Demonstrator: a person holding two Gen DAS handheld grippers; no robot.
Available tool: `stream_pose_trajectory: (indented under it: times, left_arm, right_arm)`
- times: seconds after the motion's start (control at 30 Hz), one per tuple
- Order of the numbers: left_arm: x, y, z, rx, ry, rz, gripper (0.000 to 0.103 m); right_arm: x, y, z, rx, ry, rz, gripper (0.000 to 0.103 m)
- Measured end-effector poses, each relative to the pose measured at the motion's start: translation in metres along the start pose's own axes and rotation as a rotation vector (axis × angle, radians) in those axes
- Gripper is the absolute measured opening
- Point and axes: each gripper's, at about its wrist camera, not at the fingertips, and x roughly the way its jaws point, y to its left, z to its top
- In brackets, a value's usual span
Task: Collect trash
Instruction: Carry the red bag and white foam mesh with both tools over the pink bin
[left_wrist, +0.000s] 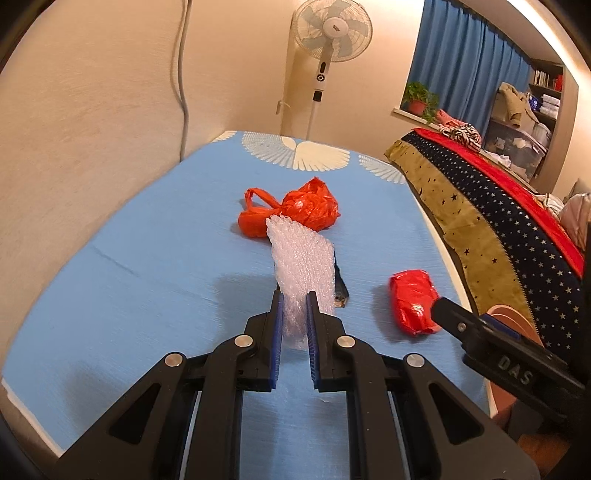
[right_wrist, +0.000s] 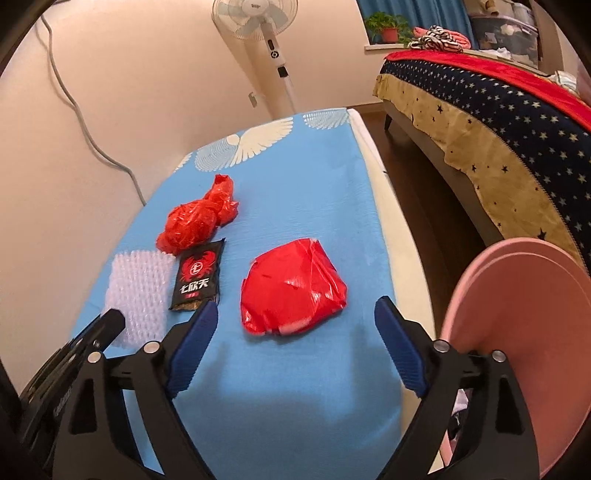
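Note:
My left gripper (left_wrist: 295, 299) is shut on a sheet of clear bubble wrap (left_wrist: 301, 258), which also shows in the right wrist view (right_wrist: 138, 291). Beyond it lies a crumpled orange plastic bag (left_wrist: 295, 212) (right_wrist: 197, 218). A black snack packet (right_wrist: 197, 280) lies between them, mostly hidden behind the wrap in the left wrist view (left_wrist: 341, 288). A red plastic package (right_wrist: 291, 288) (left_wrist: 413, 302) lies just ahead of my right gripper (right_wrist: 295, 314), which is open wide and empty above the blue tablecloth (right_wrist: 280, 387).
A pink bin (right_wrist: 524, 332) stands at the table's right edge, beside my right gripper. A bed with a starred cover (right_wrist: 498, 122) is further right across a dark floor strip. A standing fan (left_wrist: 325, 55) and wall are behind the table.

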Motion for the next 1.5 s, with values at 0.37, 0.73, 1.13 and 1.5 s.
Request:
stream_pose_trajectory:
  times: [0.37,0.73,1.13,1.5]
  left_arm:
    - [0.018,0.007,0.002,-0.021,0.025,0.018,0.012]
    - [0.010,0.002,0.001,-0.015,0.017,0.003,0.012]
    - [-0.023,-0.007,0.001,0.005,-0.030,-0.024,0.012]
    - [-0.050,-0.029,-0.004,0.045,-0.070,-0.089,0.012]
  right_arm:
    - [0.040,0.009,0.003,-0.051,0.087,-0.036,0.076]
    - [0.006,0.008,0.005,-0.053,-0.002,-0.025,0.074]
    - [-0.045,-0.003,-0.001,-0.035,-0.065,-0.040,0.074]
    - [-0.095,-0.016,-0.001,-0.029,-0.137,-0.079,0.074]
